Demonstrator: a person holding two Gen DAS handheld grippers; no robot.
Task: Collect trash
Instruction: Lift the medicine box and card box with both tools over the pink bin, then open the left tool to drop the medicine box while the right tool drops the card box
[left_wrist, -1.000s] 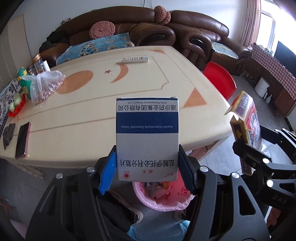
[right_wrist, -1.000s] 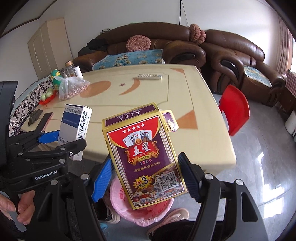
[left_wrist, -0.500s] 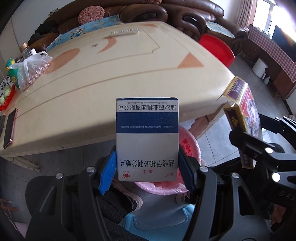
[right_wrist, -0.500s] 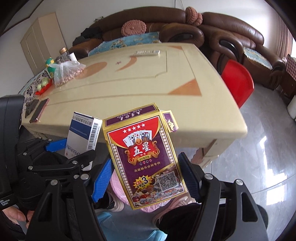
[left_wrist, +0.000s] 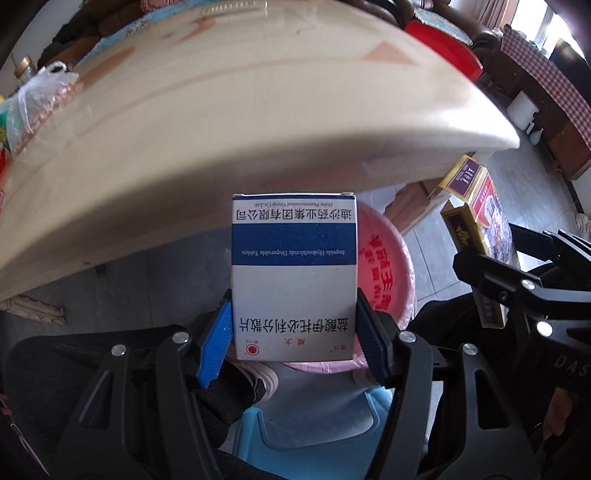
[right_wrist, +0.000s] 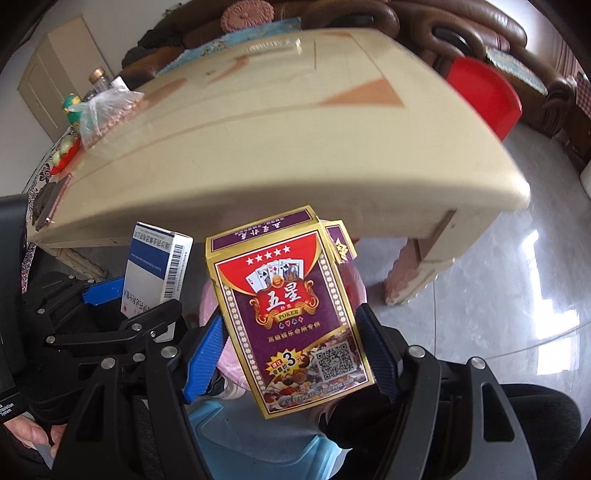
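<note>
Left tongs (left_wrist: 293, 334) clamped on a blue-and-white medicine box (left_wrist: 294, 273), blue pads (left_wrist: 215, 341) pressed against both lower sides, box upright with print upside down. Directly behind and below, pink trash bin (left_wrist: 388, 266) on the floor, rim partly hidden by the box, red characters on its inner wall. Right tongs (right_wrist: 291, 350) gripping a purple-and-gold poker card box (right_wrist: 291, 314), tilted slightly, top flap open. Same card box (left_wrist: 476, 229) visible at the right edge of the left view, near the bin. Medicine box (right_wrist: 157, 269) seen at left in the right view, just beside the card box, apart from it. Beige table (right_wrist: 258, 140) above and behind both boxes; plastic bag (right_wrist: 105, 114) on its far left part. Red chair (right_wrist: 484, 96) beyond the table's right corner.
</note>
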